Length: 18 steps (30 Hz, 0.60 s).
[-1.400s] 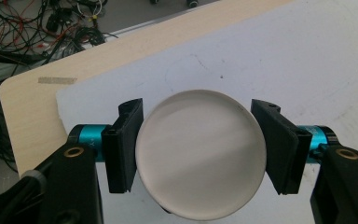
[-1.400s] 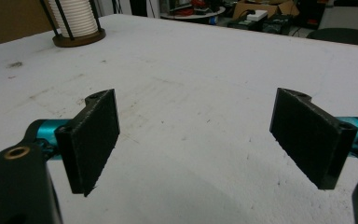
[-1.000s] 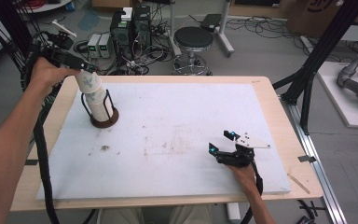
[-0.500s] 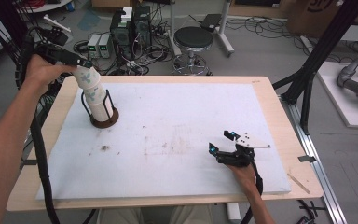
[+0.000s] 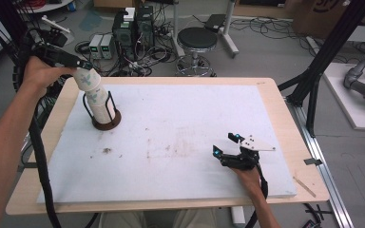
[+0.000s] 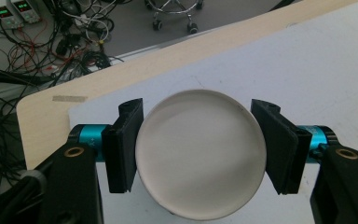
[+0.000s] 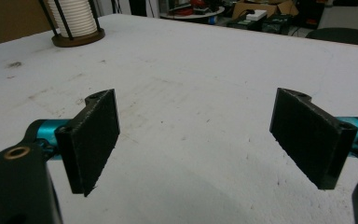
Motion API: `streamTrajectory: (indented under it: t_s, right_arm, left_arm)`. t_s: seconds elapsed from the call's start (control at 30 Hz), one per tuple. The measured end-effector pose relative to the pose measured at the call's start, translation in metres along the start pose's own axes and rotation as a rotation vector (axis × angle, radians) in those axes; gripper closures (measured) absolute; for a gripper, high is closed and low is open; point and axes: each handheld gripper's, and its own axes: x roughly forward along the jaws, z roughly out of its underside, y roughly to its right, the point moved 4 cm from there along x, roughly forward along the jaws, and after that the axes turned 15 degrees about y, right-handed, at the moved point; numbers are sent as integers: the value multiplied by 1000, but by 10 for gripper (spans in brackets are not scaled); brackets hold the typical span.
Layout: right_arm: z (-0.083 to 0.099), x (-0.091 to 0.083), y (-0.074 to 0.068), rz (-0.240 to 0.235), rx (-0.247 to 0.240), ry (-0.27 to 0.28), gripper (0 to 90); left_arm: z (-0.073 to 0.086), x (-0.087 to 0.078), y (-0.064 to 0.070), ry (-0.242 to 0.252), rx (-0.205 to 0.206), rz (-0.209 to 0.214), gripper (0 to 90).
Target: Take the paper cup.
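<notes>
Left tool (image 5: pixel 83 70) lifted gripped cup (image 5: pixel 88 80) higher (tilted) above stack (image 5: pixel 100 105).

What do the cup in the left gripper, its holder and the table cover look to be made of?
Cup: likely paper, matte white with a green print. Holder: thin black rods, probably metal wire, on a dark brown round base, perhaps wood. Table cover: matte white board, scuffed and pitted, possibly foam. Left gripper grips the cup.

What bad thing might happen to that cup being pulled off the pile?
The left gripper squeezes the top paper cup between its fingers, so it might crumple. The cup stack leans in its wire holder; pulling sideways could lift extra cups or tip the holder.
</notes>
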Motion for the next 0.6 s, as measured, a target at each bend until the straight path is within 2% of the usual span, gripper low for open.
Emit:
streamTrajectory:
  t_s: [0.33,0.6]
  right_arm:
    - [0,0,0,1,5,-2,160]
    - [0,0,1,1,5,-3,160]
  left_arm:
    - [-1,-4,3,14,1,4,371]
    - [-4,-21,7,77,-1,23,371]
